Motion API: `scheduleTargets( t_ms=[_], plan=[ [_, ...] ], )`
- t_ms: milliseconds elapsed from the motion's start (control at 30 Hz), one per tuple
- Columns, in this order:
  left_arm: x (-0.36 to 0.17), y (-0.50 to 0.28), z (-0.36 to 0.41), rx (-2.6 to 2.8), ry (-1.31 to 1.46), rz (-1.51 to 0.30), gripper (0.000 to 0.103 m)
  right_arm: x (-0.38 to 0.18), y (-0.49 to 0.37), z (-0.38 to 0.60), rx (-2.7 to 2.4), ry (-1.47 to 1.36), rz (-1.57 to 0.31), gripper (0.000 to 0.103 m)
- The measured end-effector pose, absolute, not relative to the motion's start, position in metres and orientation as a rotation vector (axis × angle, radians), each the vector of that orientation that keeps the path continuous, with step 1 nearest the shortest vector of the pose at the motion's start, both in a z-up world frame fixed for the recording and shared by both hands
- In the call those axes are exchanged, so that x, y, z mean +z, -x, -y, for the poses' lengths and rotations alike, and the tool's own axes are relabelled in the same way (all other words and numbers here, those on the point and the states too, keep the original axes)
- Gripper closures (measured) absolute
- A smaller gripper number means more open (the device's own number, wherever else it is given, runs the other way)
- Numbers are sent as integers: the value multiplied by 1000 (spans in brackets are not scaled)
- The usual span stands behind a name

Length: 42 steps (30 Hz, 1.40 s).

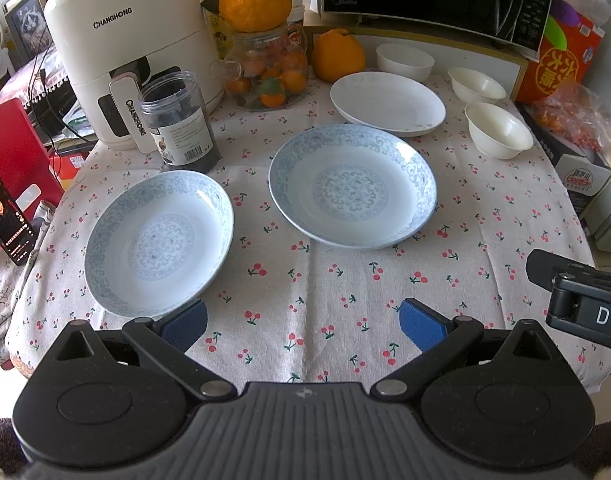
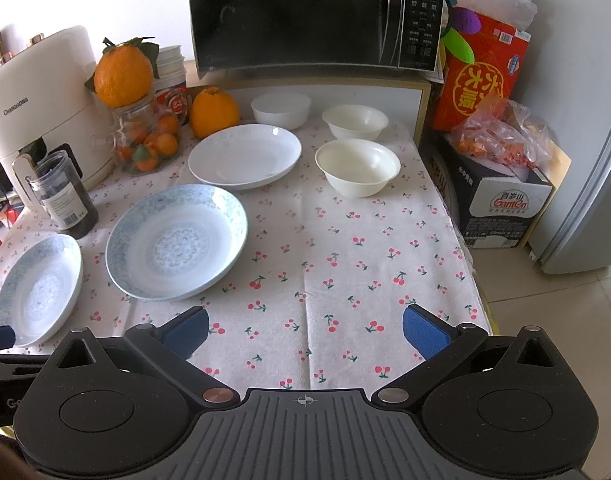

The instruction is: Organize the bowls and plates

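Note:
Two blue-patterned plates lie on the cherry-print tablecloth: a smaller one [image 1: 157,240] [image 2: 39,290] at the left and a larger one [image 1: 351,186] [image 2: 177,240] in the middle. A plain white plate [image 1: 387,102] [image 2: 245,156] lies behind them. Three white bowls stand at the back right: a near one [image 1: 497,130] [image 2: 357,166], a middle one [image 1: 475,84] [image 2: 355,120] and a far one [image 1: 403,60] [image 2: 281,110]. My left gripper [image 1: 303,324] is open and empty, its left pad [image 1: 185,324] just in front of the smaller patterned plate. My right gripper [image 2: 305,332] is open and empty above bare cloth.
A white air fryer [image 1: 125,60], a dark jar [image 1: 177,120], a glass jar of oranges [image 1: 265,68] and a loose orange [image 1: 337,54] stand at the back left. A microwave [image 2: 313,12] sits on a shelf behind. Boxes [image 2: 501,200] flank the table's right edge.

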State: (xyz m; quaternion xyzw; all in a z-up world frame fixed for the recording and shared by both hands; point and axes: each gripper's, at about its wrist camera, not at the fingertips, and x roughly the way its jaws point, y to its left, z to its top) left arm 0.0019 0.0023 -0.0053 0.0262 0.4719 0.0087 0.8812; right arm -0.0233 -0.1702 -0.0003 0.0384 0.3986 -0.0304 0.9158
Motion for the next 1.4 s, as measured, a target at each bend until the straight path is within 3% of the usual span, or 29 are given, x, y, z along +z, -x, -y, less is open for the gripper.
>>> scheduleTargets(
  t_ms=[1000,1400],
  plan=[
    [7,-46,-13,62,-125,-901,0,18,-22,179,-100,-36,-847,0],
    [-18,-105,-35,-136,-42,-935,1,-10,-65,174,52,-70,-793,0]
  ],
)
